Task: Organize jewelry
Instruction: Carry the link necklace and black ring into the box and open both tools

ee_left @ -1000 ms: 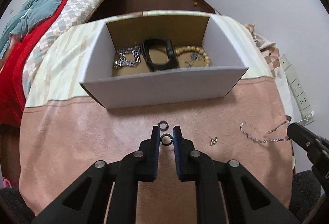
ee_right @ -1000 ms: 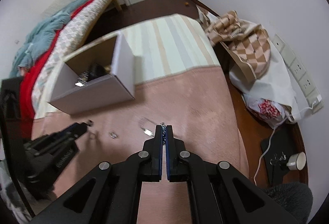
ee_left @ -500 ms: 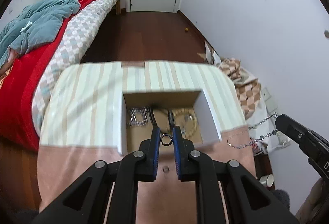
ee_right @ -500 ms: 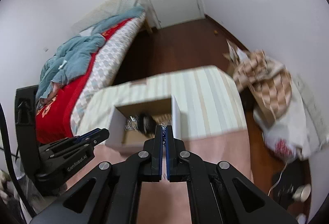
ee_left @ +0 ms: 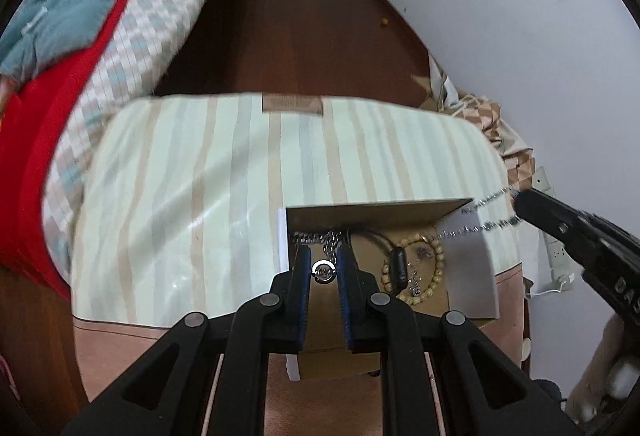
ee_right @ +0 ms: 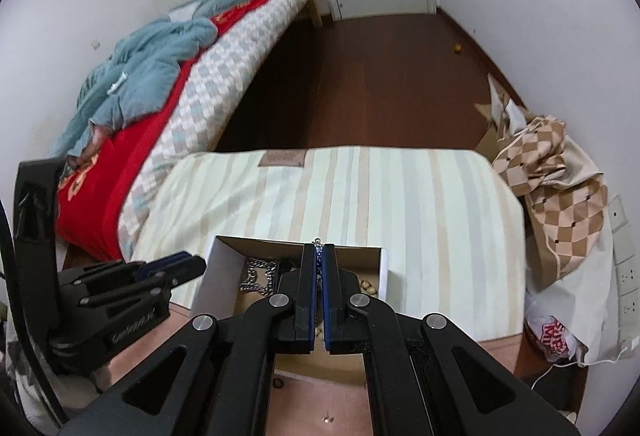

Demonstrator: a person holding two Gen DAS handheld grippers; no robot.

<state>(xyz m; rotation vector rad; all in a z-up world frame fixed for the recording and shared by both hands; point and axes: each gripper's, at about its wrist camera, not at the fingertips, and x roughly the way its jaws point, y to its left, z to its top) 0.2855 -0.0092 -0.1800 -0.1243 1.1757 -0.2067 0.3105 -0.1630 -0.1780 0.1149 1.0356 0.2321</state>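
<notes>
Jaws of the left gripper (ee_left: 324, 271) clench a small ring (ee_left: 323, 270) above the box (ee_left: 472, 276); the right gripper (ee_right: 318, 268) pinches a silver chain (ee_left: 480, 226) over it.

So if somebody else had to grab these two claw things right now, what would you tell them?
Left gripper: shut on a small silver ring, above the white box.
Right gripper: shut on a thin silver chain, also over the box.
Already inside: chunky silver chain, wooden bead bracelet, black band.
Left: drop both in, then fetch the small pieces lying on the pink cloth.
</notes>
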